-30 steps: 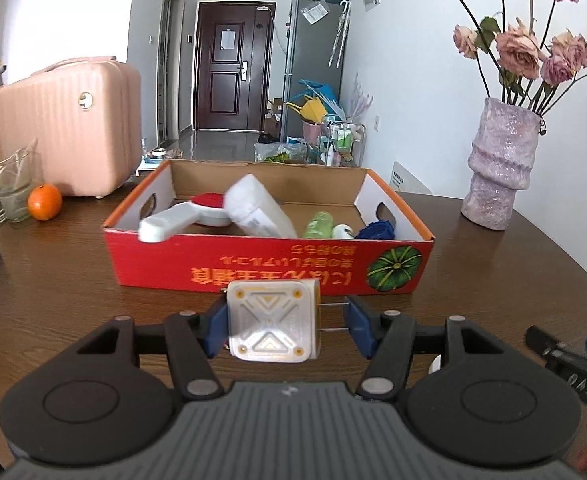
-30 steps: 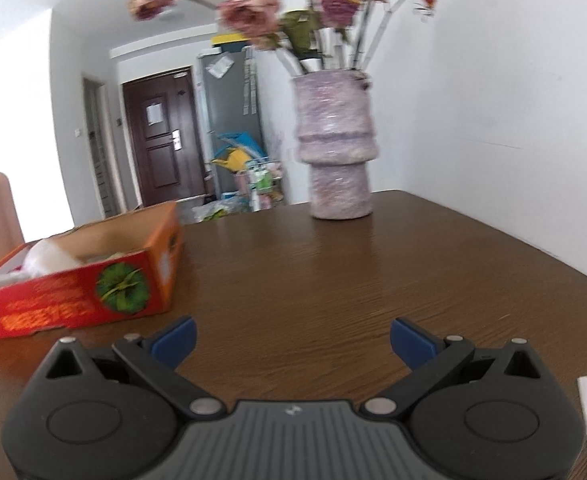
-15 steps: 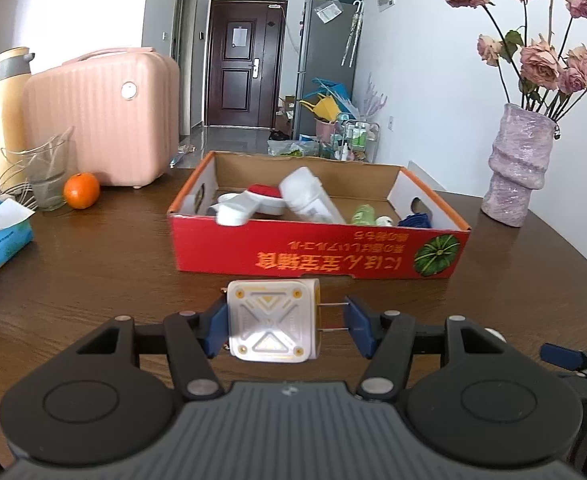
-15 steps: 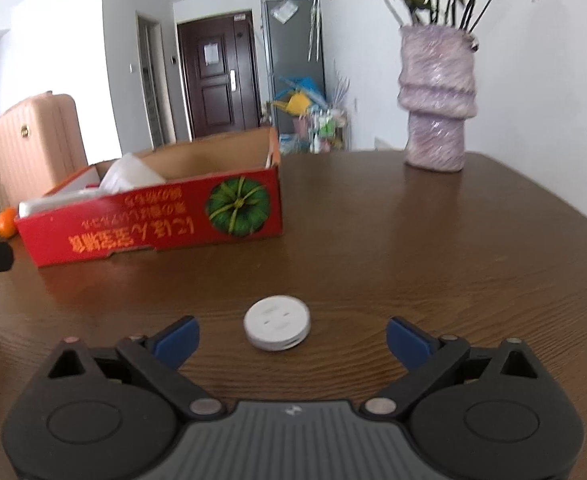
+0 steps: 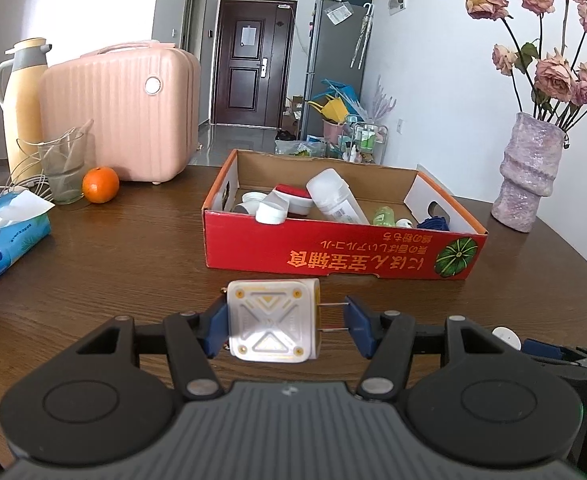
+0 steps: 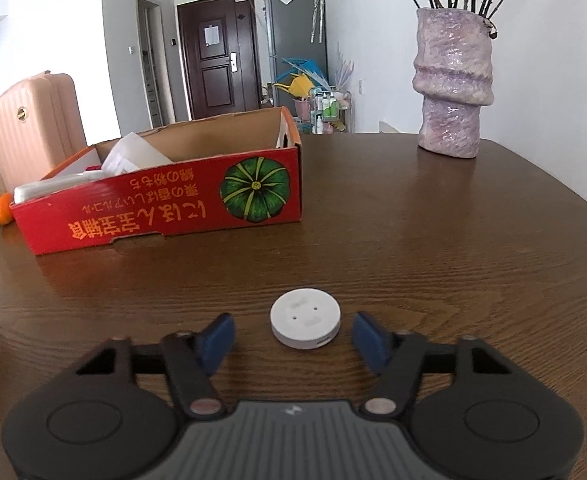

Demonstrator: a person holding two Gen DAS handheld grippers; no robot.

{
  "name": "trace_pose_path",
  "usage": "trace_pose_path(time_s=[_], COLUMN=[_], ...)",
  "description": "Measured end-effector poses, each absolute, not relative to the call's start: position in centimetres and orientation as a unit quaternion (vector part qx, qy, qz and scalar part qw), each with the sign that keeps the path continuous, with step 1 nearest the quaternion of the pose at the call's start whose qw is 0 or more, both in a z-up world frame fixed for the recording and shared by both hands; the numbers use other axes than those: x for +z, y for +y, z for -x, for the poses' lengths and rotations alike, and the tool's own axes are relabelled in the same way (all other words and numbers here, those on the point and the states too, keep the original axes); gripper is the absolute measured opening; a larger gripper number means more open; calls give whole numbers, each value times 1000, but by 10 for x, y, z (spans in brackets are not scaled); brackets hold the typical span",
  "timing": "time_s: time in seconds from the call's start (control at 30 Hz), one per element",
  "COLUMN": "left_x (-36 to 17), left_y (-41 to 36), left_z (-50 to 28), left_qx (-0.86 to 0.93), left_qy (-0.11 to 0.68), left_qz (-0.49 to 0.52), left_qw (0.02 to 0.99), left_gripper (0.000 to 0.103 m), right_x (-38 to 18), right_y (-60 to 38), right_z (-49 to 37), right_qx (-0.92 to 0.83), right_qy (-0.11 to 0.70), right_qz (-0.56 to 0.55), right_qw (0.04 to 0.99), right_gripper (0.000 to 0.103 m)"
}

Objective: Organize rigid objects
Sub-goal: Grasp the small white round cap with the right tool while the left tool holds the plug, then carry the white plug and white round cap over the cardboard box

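Note:
My left gripper (image 5: 287,326) is shut on a white square charger plug (image 5: 273,320) with gold marks; its metal prongs touch the right pad. It hangs above the table, short of the red cardboard box (image 5: 345,252), which holds several bottles and jars. My right gripper (image 6: 293,338) is open, low over the table, with a white round disc (image 6: 305,323) lying between its blue pads (image 6: 215,338), untouched. The box (image 6: 165,208) lies ahead to its left.
A purple vase with dried roses (image 5: 527,176) stands right of the box and also shows in the right wrist view (image 6: 453,88). A pink suitcase (image 5: 121,112), thermos (image 5: 23,100), glass (image 5: 63,172), orange (image 5: 100,185) and tissue pack (image 5: 5,232) stand at left.
My left gripper pulled back and rose from the box with the charger still held. My right gripper swung left and moved down until the white disc lay between its pads.

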State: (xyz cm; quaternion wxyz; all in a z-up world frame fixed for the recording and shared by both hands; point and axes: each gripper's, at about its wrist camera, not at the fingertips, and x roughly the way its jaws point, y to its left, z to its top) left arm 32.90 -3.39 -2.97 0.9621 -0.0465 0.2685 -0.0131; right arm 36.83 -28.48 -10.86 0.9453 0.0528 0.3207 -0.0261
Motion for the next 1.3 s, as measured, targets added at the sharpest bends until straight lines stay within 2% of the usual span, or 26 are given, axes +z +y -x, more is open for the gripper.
trace_pose_path(time_s=[0.1,0.3,0.7,1.3], left_x=[-30,-30,-26,9], left_y=[-34,-33,-30,-27], left_z=[-329,-328,-327,-343], left_qx=[-13,-13,-10,-11], left_qy=[268,268,261,225], left_qz=[47,47,50,69], left_qw=[962,962,964,972], left_gripper=[61,61,61,61], right_x=[-108,-107,-81,-38], right_y=[-287,-286,-256,-221], right_z=[-368,-364,-332,-341], right_qx=[-29,-27,18,64], right_qy=[318,313,246,181], right_qz=[-55,-61,-62,-63], right_qw=[946,947,967,979], right_gripper=[36,36,36,36])
